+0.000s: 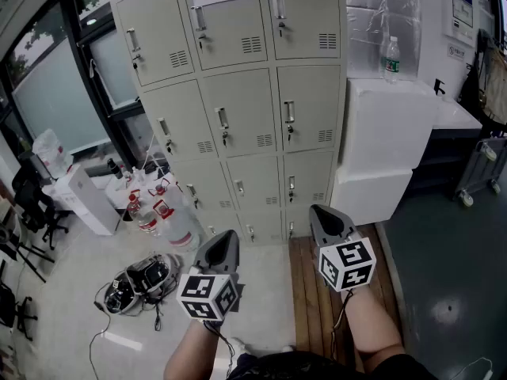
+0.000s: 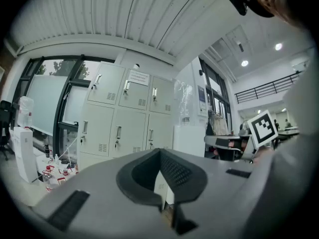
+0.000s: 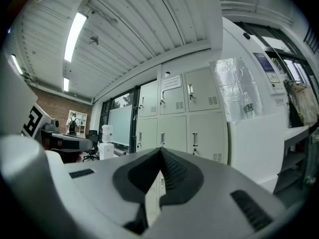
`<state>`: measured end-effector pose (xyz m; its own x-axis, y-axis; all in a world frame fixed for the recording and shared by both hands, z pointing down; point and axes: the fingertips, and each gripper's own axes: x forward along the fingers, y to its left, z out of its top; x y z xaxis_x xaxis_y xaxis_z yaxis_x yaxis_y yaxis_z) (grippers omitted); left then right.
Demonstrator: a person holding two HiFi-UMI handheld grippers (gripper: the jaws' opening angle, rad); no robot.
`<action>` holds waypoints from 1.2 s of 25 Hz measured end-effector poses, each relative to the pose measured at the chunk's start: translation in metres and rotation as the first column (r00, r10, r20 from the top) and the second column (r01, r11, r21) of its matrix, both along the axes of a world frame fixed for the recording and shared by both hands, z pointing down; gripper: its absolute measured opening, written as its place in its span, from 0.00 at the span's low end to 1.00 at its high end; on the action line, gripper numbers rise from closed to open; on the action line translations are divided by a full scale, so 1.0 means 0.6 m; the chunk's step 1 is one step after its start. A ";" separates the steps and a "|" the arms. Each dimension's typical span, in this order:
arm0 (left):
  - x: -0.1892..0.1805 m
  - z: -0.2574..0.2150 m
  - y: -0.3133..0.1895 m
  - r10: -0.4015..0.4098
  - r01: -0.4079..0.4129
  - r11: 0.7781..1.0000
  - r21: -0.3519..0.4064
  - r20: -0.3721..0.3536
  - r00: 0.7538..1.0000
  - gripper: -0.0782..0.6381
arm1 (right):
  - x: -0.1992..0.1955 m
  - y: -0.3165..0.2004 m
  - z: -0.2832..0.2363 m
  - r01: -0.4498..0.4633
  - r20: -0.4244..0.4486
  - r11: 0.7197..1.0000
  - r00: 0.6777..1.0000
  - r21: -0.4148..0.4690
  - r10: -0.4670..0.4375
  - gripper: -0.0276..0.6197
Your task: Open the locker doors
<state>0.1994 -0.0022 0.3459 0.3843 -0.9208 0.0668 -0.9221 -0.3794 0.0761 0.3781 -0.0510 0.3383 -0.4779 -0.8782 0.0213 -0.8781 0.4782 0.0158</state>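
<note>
The lockers [image 1: 238,109] are standing straight ahead of both tools and well apart from them, every door looking shut; the handles [image 1: 223,118] are running upright along each door's left edge, so a tool will probably be needing to come at one from the side. The left tool [image 1: 225,237] and the right tool [image 1: 322,212] are both pointing toward the lower rows, jaws pressed together and gripping nothing; the right one is seeming slightly nearer. Bottles [image 1: 150,212] and cables [image 1: 135,279] are crowding the floor at left; stacked white blocks [image 1: 388,133] are flanking the lockers at right.
</note>
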 end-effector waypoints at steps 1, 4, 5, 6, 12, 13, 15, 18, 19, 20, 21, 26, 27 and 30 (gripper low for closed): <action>-0.001 -0.001 0.000 0.000 0.000 1.000 0.001 0.001 1.000 0.11 | -0.001 0.000 -0.001 0.000 0.000 1.000 1.000 0.001 0.000 0.04; -0.005 -0.004 -0.002 0.000 0.000 1.000 0.002 0.003 1.000 0.11 | -0.006 -0.002 -0.003 0.002 0.004 1.000 1.000 0.003 -0.002 0.04; -0.007 -0.004 -0.003 0.000 0.000 1.000 0.002 0.003 1.000 0.11 | -0.008 -0.002 -0.005 0.004 0.009 1.000 1.000 0.004 -0.004 0.04; -0.009 -0.005 -0.003 -0.002 0.002 1.000 0.001 0.003 1.000 0.11 | -0.011 -0.002 -0.006 0.006 0.014 1.000 1.000 0.006 -0.006 0.04; -0.025 -0.008 -0.007 -0.005 0.005 1.000 0.002 0.007 1.000 0.11 | -0.031 -0.006 -0.010 0.012 0.006 1.000 1.000 0.016 -0.012 0.04; -0.028 -0.009 -0.008 -0.006 0.006 1.000 0.002 0.008 1.000 0.11 | -0.036 -0.008 -0.010 0.014 0.008 1.000 1.000 0.014 -0.014 0.04; -0.038 -0.009 -0.012 -0.008 0.008 1.000 0.003 0.009 1.000 0.11 | -0.047 -0.012 -0.011 0.020 0.010 1.000 1.000 0.011 -0.020 0.04; -0.057 -0.010 -0.017 -0.015 0.015 1.000 0.004 0.007 1.000 0.11 | -0.068 -0.020 -0.013 0.032 0.012 0.999 0.999 0.008 -0.032 0.04; -0.064 -0.010 -0.019 -0.017 0.017 1.000 0.003 0.005 1.000 0.11 | -0.076 -0.023 -0.014 0.036 0.012 0.999 0.999 0.008 -0.036 0.04; -0.072 -0.010 -0.020 -0.020 0.020 1.000 0.002 0.003 1.000 0.11 | -0.085 -0.025 -0.015 0.039 0.012 0.999 0.999 0.008 -0.039 0.04; -0.080 -0.010 -0.021 -0.023 0.023 1.000 0.000 0.001 1.000 0.11 | -0.093 -0.028 -0.017 0.042 0.011 0.999 0.999 0.008 -0.042 0.04; -0.126 -0.010 -0.030 -0.038 0.038 0.999 -0.001 -0.009 0.999 0.11 | -0.140 -0.042 -0.024 0.058 0.005 0.998 0.998 0.011 -0.058 0.04; -0.137 -0.010 -0.032 -0.041 0.041 0.999 0.000 -0.010 0.999 0.11 | -0.151 -0.045 -0.025 0.060 0.004 0.998 0.998 0.011 -0.060 0.04; -0.168 -0.012 -0.042 -0.050 0.050 0.999 0.001 -0.016 0.999 0.11 | -0.181 -0.057 -0.028 0.067 -0.001 0.998 0.998 0.011 -0.067 0.04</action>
<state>0.0988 -0.0273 0.3384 0.3392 -0.9388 0.0599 -0.9385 -0.3333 0.0903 0.2693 -0.0853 0.3213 -0.5352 -0.8446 0.0124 -0.8443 0.5354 0.0218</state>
